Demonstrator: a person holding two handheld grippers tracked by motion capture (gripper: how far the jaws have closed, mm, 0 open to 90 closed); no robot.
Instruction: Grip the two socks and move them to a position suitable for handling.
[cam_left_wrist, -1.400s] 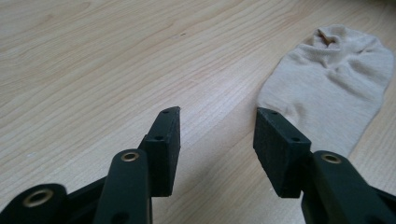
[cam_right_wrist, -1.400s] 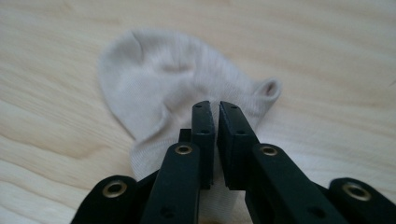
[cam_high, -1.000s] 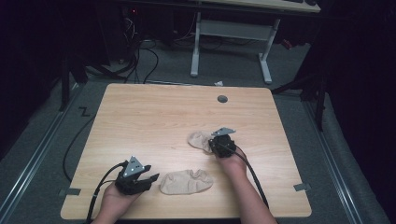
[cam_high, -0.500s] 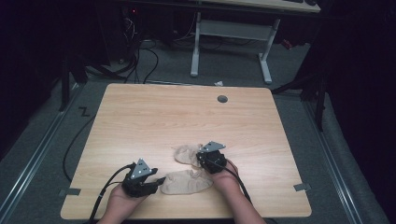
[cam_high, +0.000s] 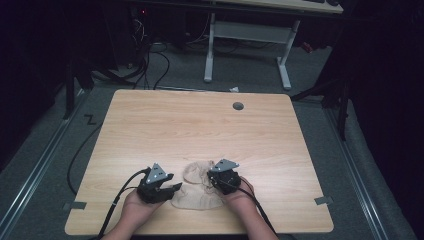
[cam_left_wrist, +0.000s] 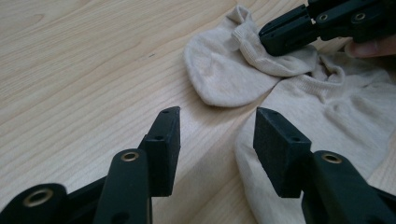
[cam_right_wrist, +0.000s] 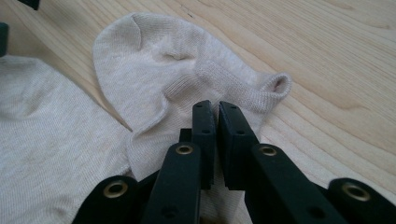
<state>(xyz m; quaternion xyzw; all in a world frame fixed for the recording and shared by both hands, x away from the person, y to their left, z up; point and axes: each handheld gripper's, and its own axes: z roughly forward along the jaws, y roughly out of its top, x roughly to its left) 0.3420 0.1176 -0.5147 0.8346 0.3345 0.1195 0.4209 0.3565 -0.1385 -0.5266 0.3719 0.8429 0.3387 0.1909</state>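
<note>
no readable text, labels or signs

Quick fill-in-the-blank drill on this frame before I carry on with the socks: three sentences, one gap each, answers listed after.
1. The right gripper is pinching the cuff of the ____ sock, the one farther from the person.
2. The left gripper has its jaws ____ beside the nearer sock.
3. Both socks lie on a ____ table.

Missing words: smaller; open; wooden

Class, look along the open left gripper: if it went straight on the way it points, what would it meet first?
Probably the near sock, whose edge lies just ahead of the left gripper; beyond it lies the far sock. Depth is hard to judge.
</note>
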